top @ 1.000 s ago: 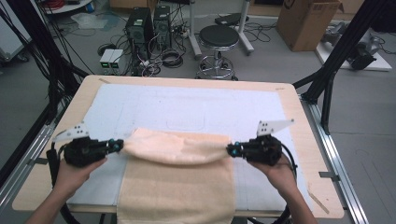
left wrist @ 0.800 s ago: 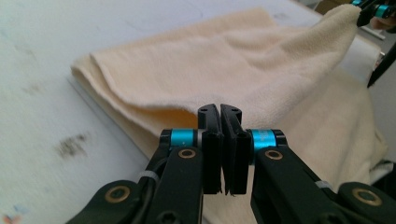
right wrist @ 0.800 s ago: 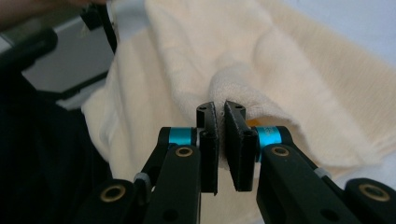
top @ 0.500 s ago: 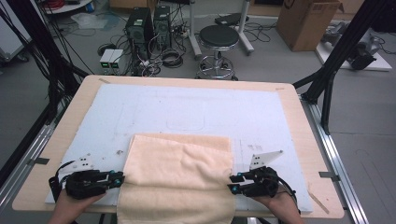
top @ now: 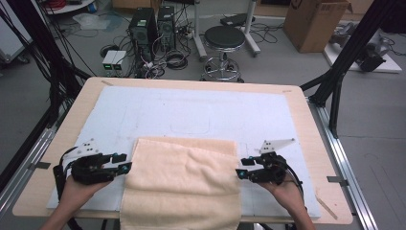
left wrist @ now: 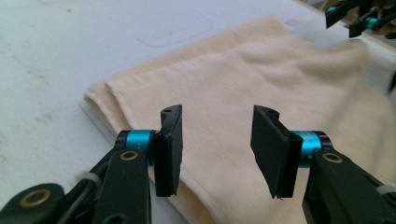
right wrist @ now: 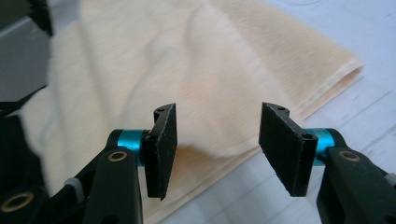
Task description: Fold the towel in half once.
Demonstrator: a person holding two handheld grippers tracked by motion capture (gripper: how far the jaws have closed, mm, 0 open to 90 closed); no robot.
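Softly folded cream terry towel [top: 182, 184], white table mat [top: 191, 110], nubby pile

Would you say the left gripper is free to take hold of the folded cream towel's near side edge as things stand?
Probably yes: the left gripper, jaws just opened and empty, sits beside the folded cream towel, with nothing between.

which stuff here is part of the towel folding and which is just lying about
In the job: towel, left tool and right tool, both open beside it, table.

Lying about: stool, cardboard box, computer towers, floor cables.
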